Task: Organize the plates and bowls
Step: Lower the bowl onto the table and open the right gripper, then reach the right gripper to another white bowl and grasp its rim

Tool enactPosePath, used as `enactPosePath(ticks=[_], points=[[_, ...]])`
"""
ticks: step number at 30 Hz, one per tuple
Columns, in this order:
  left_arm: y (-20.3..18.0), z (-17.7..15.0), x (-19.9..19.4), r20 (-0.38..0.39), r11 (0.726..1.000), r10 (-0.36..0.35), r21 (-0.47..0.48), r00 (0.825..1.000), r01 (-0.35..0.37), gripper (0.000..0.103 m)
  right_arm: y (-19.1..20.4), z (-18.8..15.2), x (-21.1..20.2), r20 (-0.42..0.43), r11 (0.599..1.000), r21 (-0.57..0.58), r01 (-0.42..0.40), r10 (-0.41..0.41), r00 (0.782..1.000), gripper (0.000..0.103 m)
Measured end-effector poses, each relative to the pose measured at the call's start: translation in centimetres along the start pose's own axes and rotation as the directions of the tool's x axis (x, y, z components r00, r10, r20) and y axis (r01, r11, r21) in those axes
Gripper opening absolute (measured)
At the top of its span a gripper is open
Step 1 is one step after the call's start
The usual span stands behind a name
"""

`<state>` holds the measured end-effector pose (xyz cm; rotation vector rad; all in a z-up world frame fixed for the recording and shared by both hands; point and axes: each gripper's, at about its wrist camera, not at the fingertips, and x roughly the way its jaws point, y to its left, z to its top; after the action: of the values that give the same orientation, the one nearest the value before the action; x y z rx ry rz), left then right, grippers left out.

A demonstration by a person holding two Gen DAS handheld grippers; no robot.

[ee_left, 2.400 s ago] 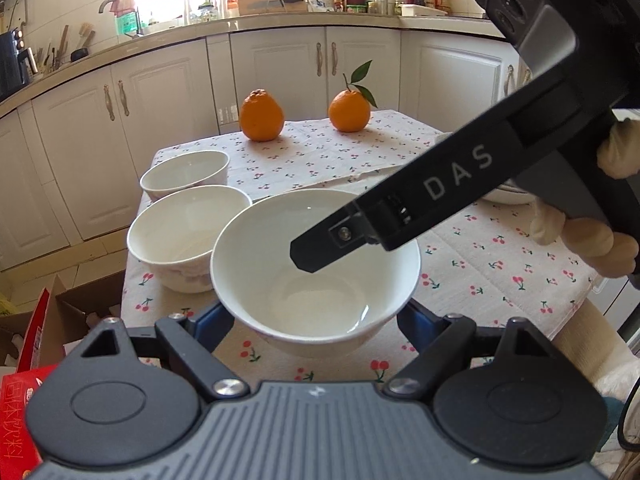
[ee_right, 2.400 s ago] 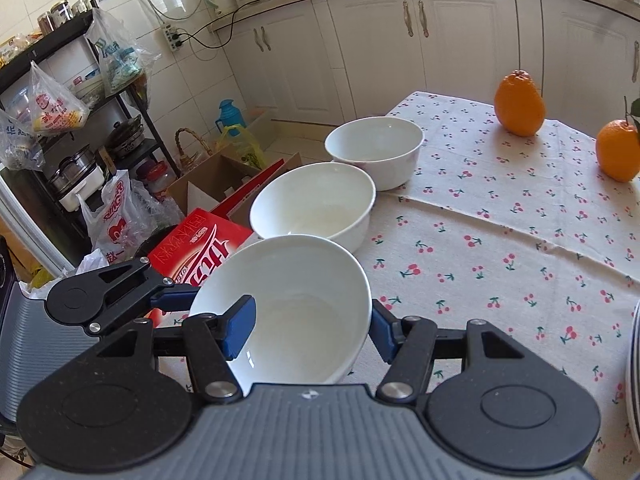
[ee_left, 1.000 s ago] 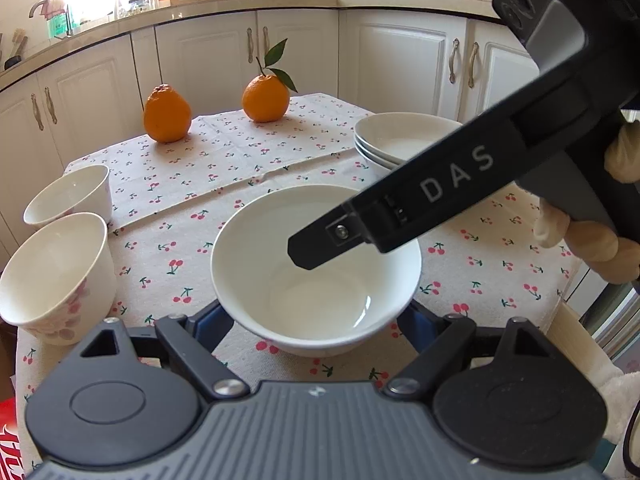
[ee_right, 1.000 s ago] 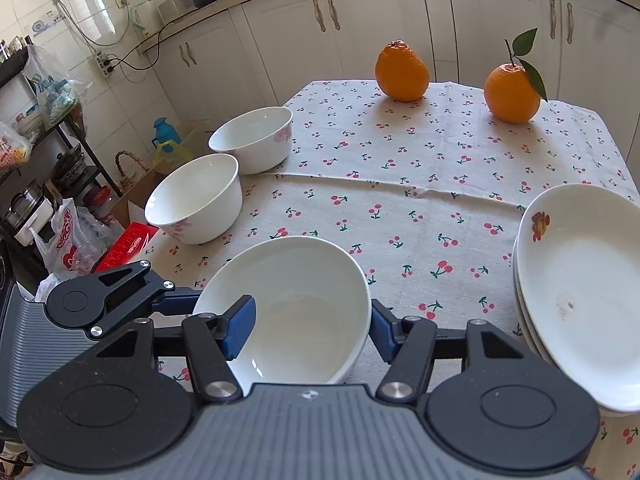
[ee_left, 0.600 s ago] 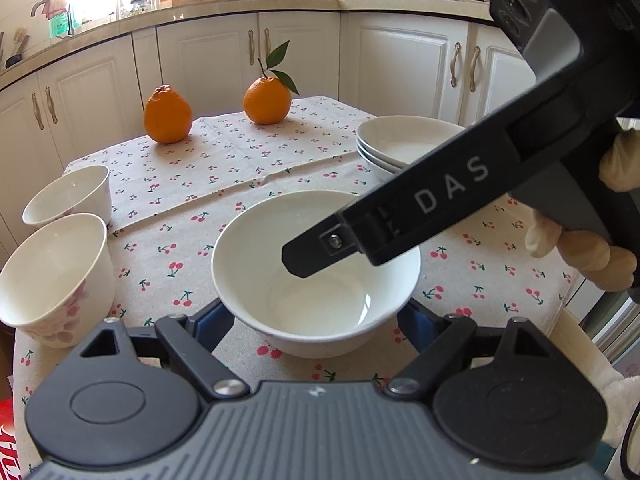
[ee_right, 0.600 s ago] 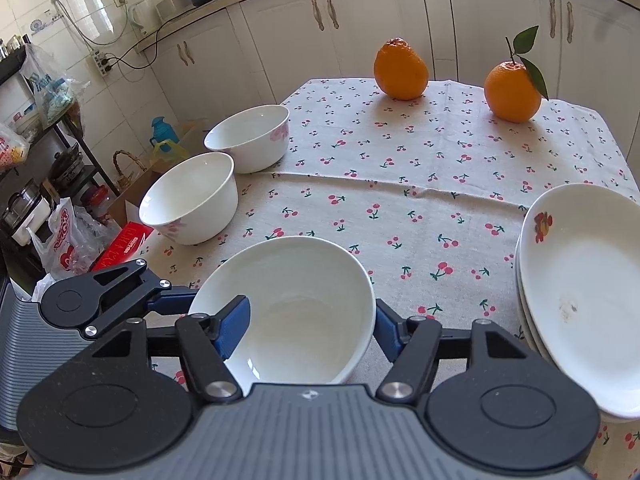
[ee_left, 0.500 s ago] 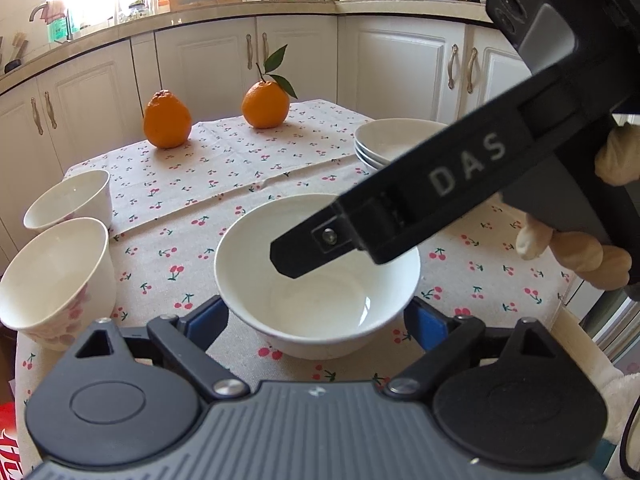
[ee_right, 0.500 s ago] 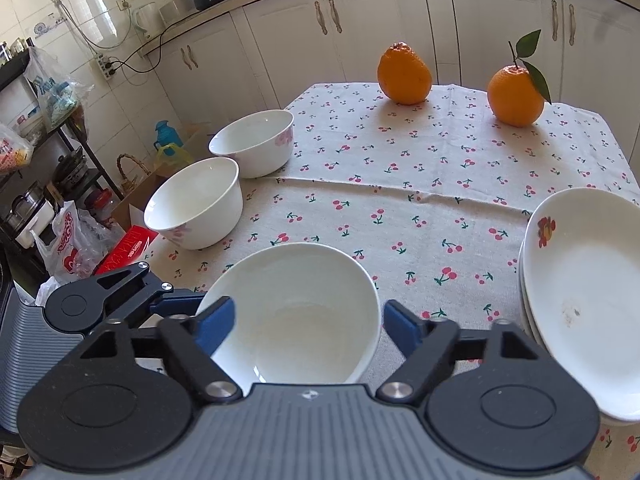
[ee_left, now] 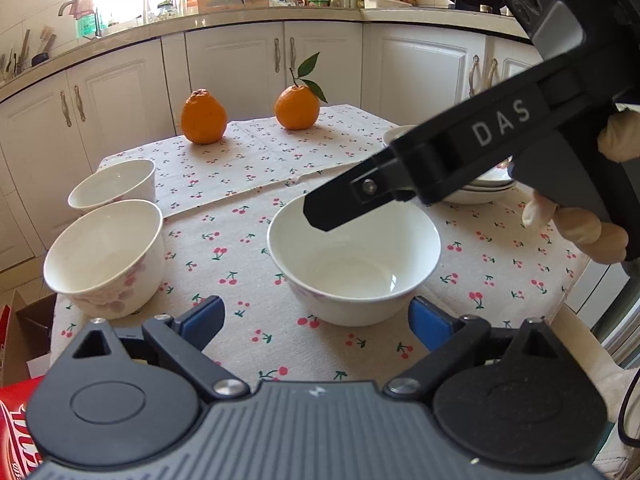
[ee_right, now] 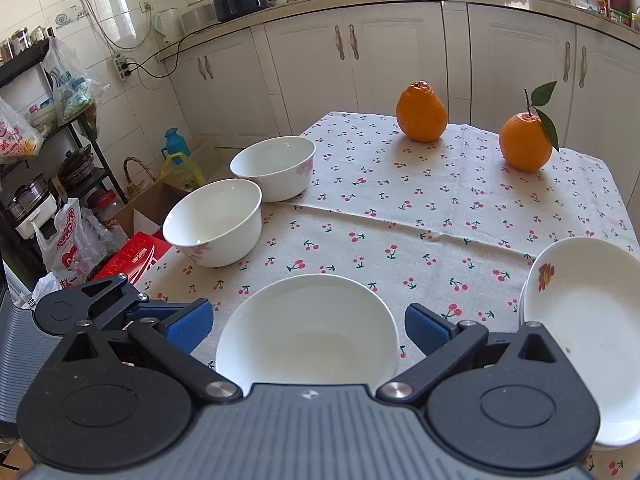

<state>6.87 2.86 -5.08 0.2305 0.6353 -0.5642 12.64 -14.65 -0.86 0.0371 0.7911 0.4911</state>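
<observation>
Two sets of fingers, left (ee_left: 316,316) opening and right (ee_right: 308,330) released, flank the bowl (ee_left: 354,264) resting free on the desk (ee_left: 248,200), plates (ee_right: 588,328) to its right.

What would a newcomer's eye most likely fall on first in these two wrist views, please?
Probably the white bowl standing on the cherry-print tablecloth near its front edge, flanked by the open blue pads of the right gripper. Next come the two oranges at the far side, then two more bowls at the left edge and the stacked plates at the right.
</observation>
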Motion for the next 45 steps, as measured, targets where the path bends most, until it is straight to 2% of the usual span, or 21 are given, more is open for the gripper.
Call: enactPosePath(ticks=[4,11,20,27,33,45], points=[[1.1,-0.2,-1.3,0.024,0.999,0.028,-0.026,0.999,-0.028,0.098,1.1,0.6,0.0,0.005,0.999,-0.04,-0.001,0.002,1.0,0.103],[3.4,-0.6,-2.8,0.069,0.99,0.135,-0.042,0.988,-0.132,0.099,3.6,2.2,0.6,0.007,0.992,-0.129,-0.007,0.008,1.0,0.103],[7.3,-1.1,-2.8,0.064,0.979,0.179,-0.115,0.982,-0.171,0.099,6.1,4.4,2.8,-0.011,0.978,-0.206,-0.013,0.011,1.0,0.103],[9.3,-1.2,-2.0,0.07,0.965,0.249,-0.097,0.966,-0.242,0.099,7.6,6.3,5.2,-0.04,0.972,-0.232,-0.045,0.037,0.999,0.103],[11.2,-1.1,-0.9,0.069,0.961,0.261,-0.108,0.963,-0.253,0.099,7.9,8.0,7.6,-0.069,0.969,-0.231,-0.088,0.074,0.995,0.103],[12.9,-1.1,1.5,0.055,0.968,0.214,-0.143,0.975,-0.204,0.099,6.9,10.0,12.4,-0.167,0.974,-0.156,-0.166,0.139,0.976,0.102]])
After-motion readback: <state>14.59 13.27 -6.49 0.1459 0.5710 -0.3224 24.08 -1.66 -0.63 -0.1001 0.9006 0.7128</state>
